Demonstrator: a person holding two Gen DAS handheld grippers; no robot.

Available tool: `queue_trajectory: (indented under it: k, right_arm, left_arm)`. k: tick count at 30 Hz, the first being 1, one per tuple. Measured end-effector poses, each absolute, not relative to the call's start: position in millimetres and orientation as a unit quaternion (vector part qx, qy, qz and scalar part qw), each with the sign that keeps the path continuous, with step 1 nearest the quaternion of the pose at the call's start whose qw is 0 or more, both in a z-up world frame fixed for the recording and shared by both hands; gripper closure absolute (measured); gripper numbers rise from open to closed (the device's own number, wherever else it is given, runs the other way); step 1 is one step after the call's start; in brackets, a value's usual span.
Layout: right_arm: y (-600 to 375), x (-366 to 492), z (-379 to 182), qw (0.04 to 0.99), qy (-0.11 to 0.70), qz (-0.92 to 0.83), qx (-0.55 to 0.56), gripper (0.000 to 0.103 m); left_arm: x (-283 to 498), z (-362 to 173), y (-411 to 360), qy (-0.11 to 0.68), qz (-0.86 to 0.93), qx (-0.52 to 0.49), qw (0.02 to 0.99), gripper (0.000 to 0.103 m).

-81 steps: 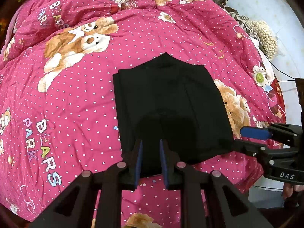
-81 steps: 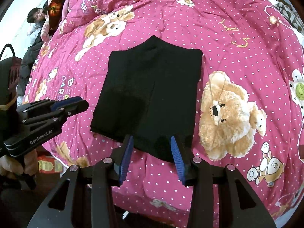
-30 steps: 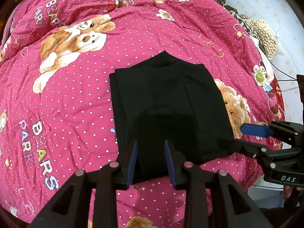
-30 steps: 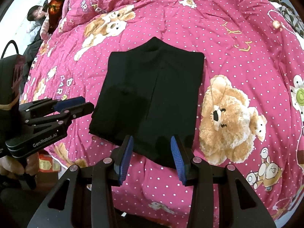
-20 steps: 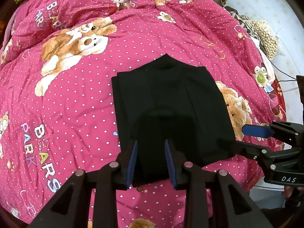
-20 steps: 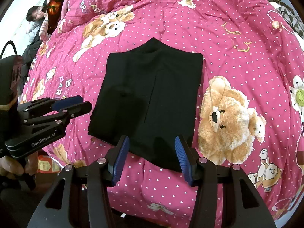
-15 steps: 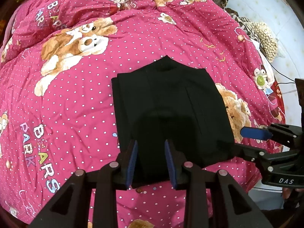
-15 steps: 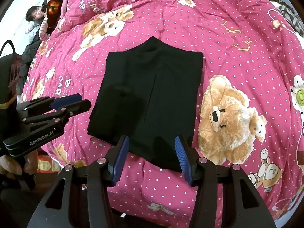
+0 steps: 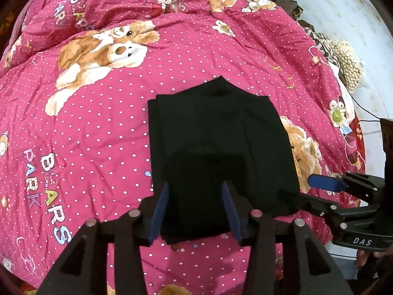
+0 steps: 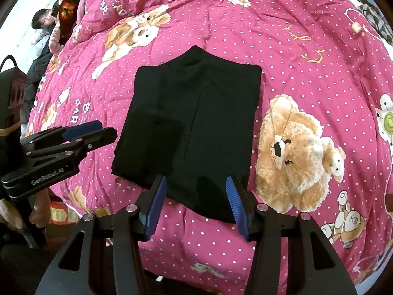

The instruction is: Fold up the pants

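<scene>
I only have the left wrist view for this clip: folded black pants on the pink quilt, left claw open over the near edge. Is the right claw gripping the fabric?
Observer: No. In its own camera the right claw is wide open. The near edge of the pants shows across the gap, and nothing is pinched.
Reviewer: What lies right of the pants? My view cuts off that print.
Observer: A whole teddy bear print on the quilt, just beside the right edge of the pants.
Reviewer: Is anyone else in the room?
Observer: Yes, a person shows beyond the quilt at the far left.
</scene>
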State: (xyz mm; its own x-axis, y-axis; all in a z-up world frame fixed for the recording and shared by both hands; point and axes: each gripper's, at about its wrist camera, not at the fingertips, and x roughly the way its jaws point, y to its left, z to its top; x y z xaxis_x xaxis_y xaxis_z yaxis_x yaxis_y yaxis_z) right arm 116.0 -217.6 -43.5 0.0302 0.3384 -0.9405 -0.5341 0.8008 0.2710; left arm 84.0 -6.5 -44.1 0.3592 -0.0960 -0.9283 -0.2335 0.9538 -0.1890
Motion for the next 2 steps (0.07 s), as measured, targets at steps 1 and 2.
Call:
queue_trajectory:
  k: [1,2]
  right_arm:
    - [-218.4,116.4,-43.6,0.714,0.626,0.305,-0.077,0.052]
    - [-219.1,116.1,-43.6,0.714,0.625,0.305,-0.076,0.052]
  left_arm:
    - [84.1,-43.8,-6.3,0.564,0.045,-0.143,0.812,0.055]
    - [83.7,-43.2,-6.2,0.564,0.047,-0.141,0.812,0.055]
